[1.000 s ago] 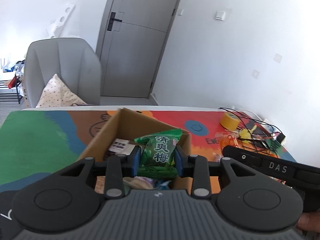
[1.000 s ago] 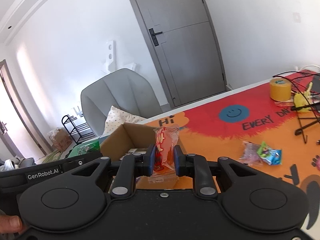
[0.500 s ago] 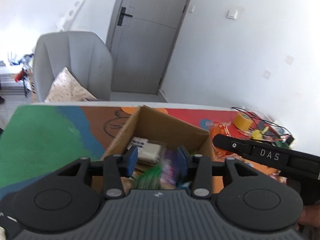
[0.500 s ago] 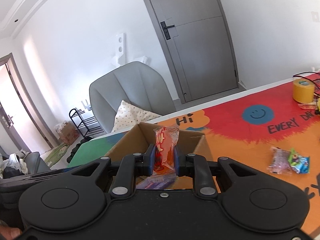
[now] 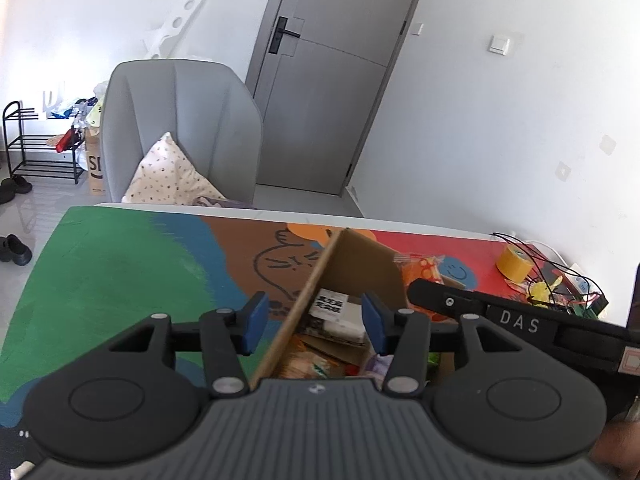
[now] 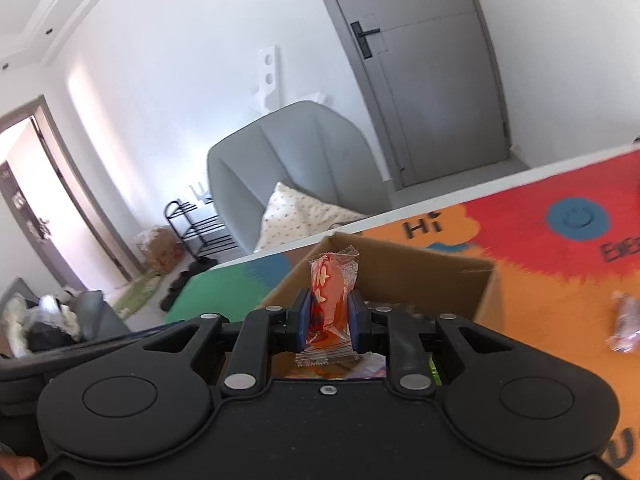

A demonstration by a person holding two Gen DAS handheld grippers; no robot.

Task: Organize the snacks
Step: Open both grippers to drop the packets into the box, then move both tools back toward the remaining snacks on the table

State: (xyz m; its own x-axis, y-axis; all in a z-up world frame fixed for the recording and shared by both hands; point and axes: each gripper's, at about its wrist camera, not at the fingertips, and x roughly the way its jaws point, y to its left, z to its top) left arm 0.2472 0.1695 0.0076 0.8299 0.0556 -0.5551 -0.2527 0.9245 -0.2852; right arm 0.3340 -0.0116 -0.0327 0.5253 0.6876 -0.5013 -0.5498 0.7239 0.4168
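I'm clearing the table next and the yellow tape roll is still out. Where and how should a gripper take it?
The yellow tape roll lies flat on the table, hole facing up. Judging by that pose, come from above and either pinch across its outer sides or put one finger in the hole and clamp the wall. Black wires lie just right of it, so approach from its left side.

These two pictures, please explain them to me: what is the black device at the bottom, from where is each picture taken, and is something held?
No robot arm is here: a person holds a two-finger grasping tool in each hand, with a fisheye camera on each looking forward along its fingers. The left wrist view shows the left tool; its jaws have just been opening and hold nothing. It hovers over the cardboard box, which already contains snacks. The right wrist view shows the right tool shut on a red-orange snack packet above the same box. The box stands on a colourful table mat, where a roll of yellow tape also lies.
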